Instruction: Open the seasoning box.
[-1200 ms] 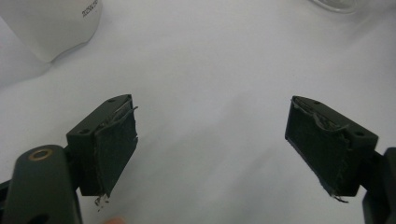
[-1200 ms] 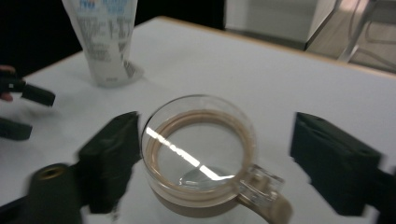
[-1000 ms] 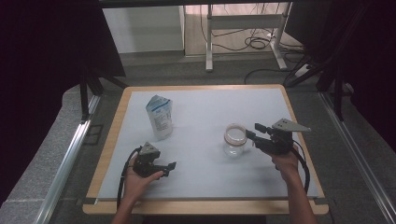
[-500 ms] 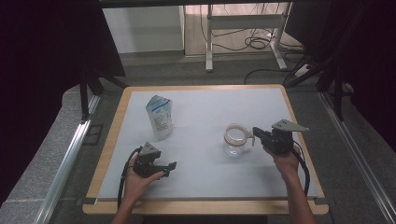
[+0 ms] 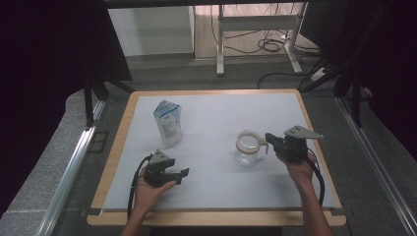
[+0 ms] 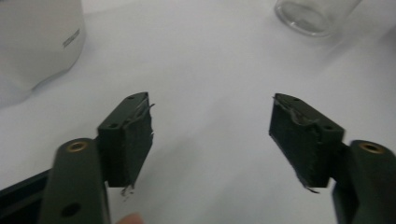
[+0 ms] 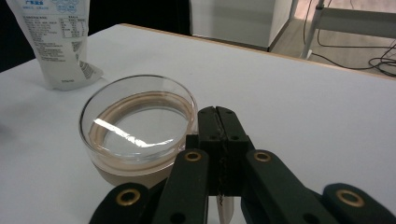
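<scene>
Since 1 second ago the right gripper (image 5: 269, 139) has dropped lower and drawn in toward the glass jar (image 5: 247, 147), while the left gripper (image 5: 181, 174) has kept its place near the front of the desk (image 5: 221, 113). In the right gripper view the 2 black jaws stand pressed together with nothing between them, their tips just beside the jar's rim (image 7: 140, 119) (whether they touch the glass cannot be told). The jar stands upright and uncapped, clear, with a tan band round its mouth. Its place is right of the desk's middle.

In the left gripper view the left gripper (image 6: 212, 135) has its jaws spread wide over bare white desk, its worn pads (image 6: 133, 140) holding nothing.

A white pouch with blue print (image 5: 168, 123) stands upright toward the desk's left rear, well apart from the jar and beyond the left gripper; nothing lies between the pouch and the jar. The right gripper view has the pouch (image 7: 58, 42) at the far left behind the jar.

A black cable (image 5: 319, 179) trails from the right gripper along the forearm. Beyond the desk stand a metal frame (image 5: 255, 37) and loose floor cables (image 5: 270, 46).
</scene>
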Demonstrator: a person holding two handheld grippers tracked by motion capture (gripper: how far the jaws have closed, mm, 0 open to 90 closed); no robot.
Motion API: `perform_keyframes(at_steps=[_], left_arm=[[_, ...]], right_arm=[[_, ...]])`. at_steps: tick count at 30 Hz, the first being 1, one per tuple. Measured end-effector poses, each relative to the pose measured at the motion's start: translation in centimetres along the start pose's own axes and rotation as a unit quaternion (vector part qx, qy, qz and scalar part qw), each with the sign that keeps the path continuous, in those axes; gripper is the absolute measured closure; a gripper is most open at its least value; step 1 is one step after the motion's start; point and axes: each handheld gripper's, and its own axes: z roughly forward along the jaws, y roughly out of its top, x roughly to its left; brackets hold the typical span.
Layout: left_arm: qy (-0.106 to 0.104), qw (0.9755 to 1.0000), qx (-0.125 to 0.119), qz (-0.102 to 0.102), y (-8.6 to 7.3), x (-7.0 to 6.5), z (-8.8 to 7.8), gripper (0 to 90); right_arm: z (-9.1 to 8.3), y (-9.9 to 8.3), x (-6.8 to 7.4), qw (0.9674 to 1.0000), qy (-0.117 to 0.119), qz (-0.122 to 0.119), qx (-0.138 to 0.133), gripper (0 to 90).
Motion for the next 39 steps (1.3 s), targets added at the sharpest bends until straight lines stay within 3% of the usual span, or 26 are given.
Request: perform_keyframes(at_steps=[7, 8, 9, 11, 15, 21, 28, 29, 34, 35, 39], left_arm=[[-0.018, 0.9993, -0.021, 0.025, 2.6, -1.7, 0.4, 54.3], [-0.038, 0.9986, -0.022, 0.031, 3.7, -2.3, 0.9, 57.9], [-0.038, 0.9986, -0.022, 0.031, 3.7, -2.3, 0.9, 62.2], [-0.060, 0.9975, -0.018, 0.034, 5.0, -2.9, 1.8, 65.7], [-0.072, 0.9965, -0.015, 0.041, 6.4, -3.8, 3.3, 81.1], [-0.095, 0.9938, -0.018, 0.054, 8.8, -5.7, 5.6, 85.5], [-0.100, 0.9923, -0.019, 0.070, 10.3, -7.2, 6.6, 87.0], [-0.101, 0.9921, -0.016, 0.073, 10.8, -7.5, 7.0, 87.3], [-0.103, 0.9916, -0.013, 0.076, 10.9, -7.7, 7.4, 87.6], [-0.102, 0.9917, -0.012, 0.077, 10.8, -7.7, 7.4, 87.9], [-0.101, 0.9925, -0.007, 0.068, 10.5, -7.3, 7.5, 88.5]], right_arm=[[0.0, -0.1, 0.0, 1.0000, 0.001, 0.003, -0.002, 89.8], [0.0, -0.2, 0.0, 1.0000, 0.003, 0.008, -0.004, 89.8], [0.0, -0.2, -0.1, 0.9999, 0.004, 0.009, -0.004, 89.8], [0.0, -0.2, -0.1, 0.9999, 0.005, 0.011, -0.005, 89.8], [0.0, -0.3, -0.2, 0.9998, 0.008, 0.017, -0.008, 89.8], [0.0, -0.4, -0.3, 0.9997, 0.010, 0.021, -0.011, 89.8], [-0.1, -0.4, -0.3, 0.9998, 0.003, 0.018, -0.011, 89.8], [0.2, -0.7, -0.5, 0.9999, -0.002, 0.015, 0.001, 89.8], [0.4, -1.0, -0.6, 0.9998, -0.013, 0.016, -0.001, 89.8], [-0.1, -0.5, -0.3, 0.9997, -0.011, 0.012, -0.017, 89.8], [-0.2, 0.0, 0.0, 0.9998, -0.003, 0.004, -0.018, 89.8]])
